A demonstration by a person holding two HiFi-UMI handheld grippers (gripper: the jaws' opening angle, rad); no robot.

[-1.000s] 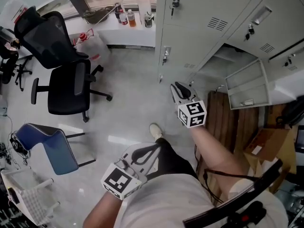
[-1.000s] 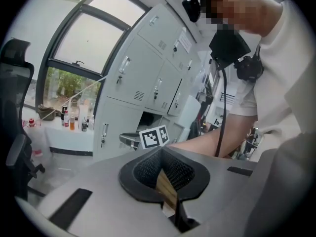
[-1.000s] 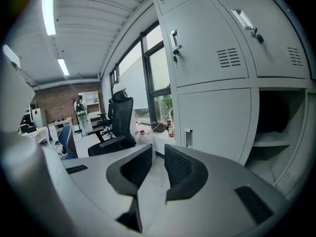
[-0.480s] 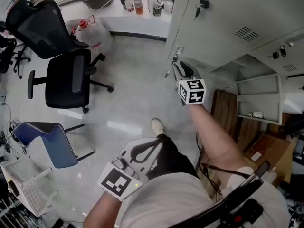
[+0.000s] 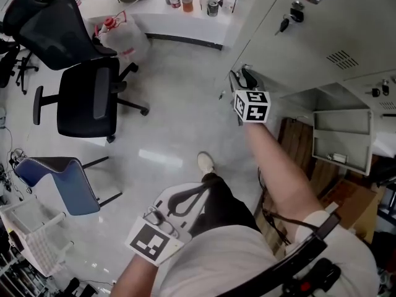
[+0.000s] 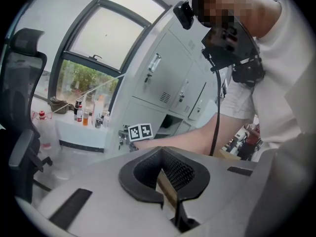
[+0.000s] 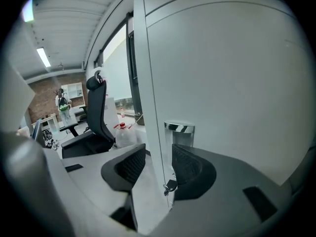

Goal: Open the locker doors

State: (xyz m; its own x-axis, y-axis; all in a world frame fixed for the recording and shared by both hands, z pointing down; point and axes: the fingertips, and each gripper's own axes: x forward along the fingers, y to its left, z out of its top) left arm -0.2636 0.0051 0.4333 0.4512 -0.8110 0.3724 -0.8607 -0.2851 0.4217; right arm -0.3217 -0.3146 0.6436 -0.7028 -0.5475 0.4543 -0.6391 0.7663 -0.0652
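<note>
Pale grey plastic with black pads, the left gripper (image 5: 189, 200) hangs low by the person's hip, its jaws pressed together on nothing, pointed roughly toward the lockers.

Farther out, the right gripper (image 5: 242, 80) has changed most. 1 second ago it sat lower, short of the cabinet, with its jaws nearly closed. Now it has reached the free edge of a closed locker door (image 7: 237, 83) and its jaws are opening. The edge runs between the 2 pads, which do not yet press on it, so nothing is held. I judge this the approach to a pull on the door: the grip has still to be made.

The door stands at the left end of the cabinet, face turned out toward the room, long axis upright. A chrome handle (image 7: 178, 128) sits just beside the free edge, with a key (image 7: 169, 185) below it, so the door probably hinges on its right side.

Beyond, to the right, 1 open locker door (image 5: 343, 138) already stands swung out.
</note>
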